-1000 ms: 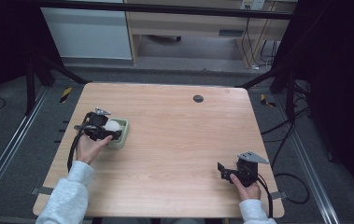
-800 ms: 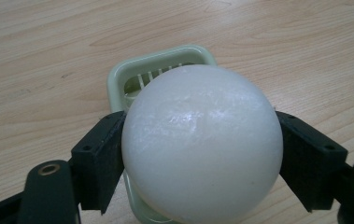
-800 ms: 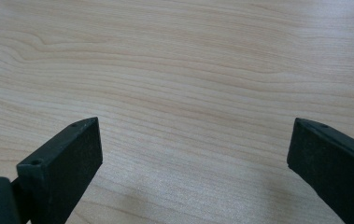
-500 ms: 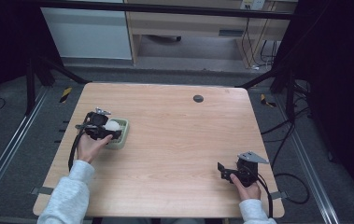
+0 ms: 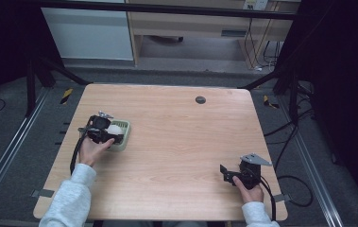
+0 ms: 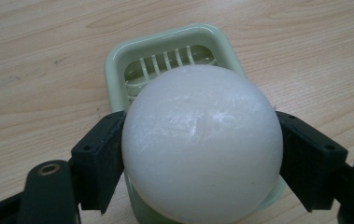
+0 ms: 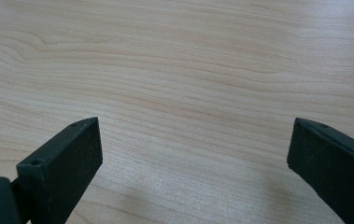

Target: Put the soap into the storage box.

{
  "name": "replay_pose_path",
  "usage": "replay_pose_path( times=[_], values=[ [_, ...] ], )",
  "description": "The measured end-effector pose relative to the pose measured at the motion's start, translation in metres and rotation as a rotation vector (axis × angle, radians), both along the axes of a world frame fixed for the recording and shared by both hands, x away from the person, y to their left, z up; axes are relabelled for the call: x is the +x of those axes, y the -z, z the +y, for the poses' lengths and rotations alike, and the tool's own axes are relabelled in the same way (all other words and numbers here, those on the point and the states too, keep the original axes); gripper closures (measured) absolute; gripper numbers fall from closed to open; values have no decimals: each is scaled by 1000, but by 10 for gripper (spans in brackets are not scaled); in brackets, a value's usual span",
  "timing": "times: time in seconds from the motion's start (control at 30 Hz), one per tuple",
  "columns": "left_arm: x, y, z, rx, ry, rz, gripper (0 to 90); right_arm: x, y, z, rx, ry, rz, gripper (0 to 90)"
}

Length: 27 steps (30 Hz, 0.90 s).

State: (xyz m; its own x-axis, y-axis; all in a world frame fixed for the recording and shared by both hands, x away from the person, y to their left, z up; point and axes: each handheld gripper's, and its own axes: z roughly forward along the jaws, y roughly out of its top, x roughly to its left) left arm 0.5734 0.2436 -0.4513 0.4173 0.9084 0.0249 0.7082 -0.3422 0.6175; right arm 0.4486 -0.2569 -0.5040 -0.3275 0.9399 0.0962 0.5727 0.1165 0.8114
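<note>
A white ball (image 6: pixel 201 144) sits between the black jaws of my left gripper (image 6: pixel 201 154), which is shut on it, just over a pale green slotted tray (image 6: pixel 165 46). In the high view the left gripper (image 5: pixel 105 133) holds the white ball (image 5: pixel 114 129) over the green tray (image 5: pixel 124 135) at the table's left side. My right gripper (image 5: pixel 225 173) rests near the front right of the table, open. In the right gripper view its jaws stand wide apart above bare wood, right gripper (image 7: pixel 193 154) holding nothing.
The light wooden table (image 5: pixel 176 142) has a small dark round disc (image 5: pixel 200 100) near its far edge. Black frame legs and cables (image 5: pixel 290 137) lie on the grey floor around it. A cabinet stands beyond the table.
</note>
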Motion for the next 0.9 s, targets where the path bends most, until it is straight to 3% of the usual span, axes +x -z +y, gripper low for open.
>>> replay_pose_path(
  times=[0.9],
  values=[
    [1, 7, -2, -2, 2, 17, 226, 0, 0, 0, 3, 1, 3, 37]
  ],
)
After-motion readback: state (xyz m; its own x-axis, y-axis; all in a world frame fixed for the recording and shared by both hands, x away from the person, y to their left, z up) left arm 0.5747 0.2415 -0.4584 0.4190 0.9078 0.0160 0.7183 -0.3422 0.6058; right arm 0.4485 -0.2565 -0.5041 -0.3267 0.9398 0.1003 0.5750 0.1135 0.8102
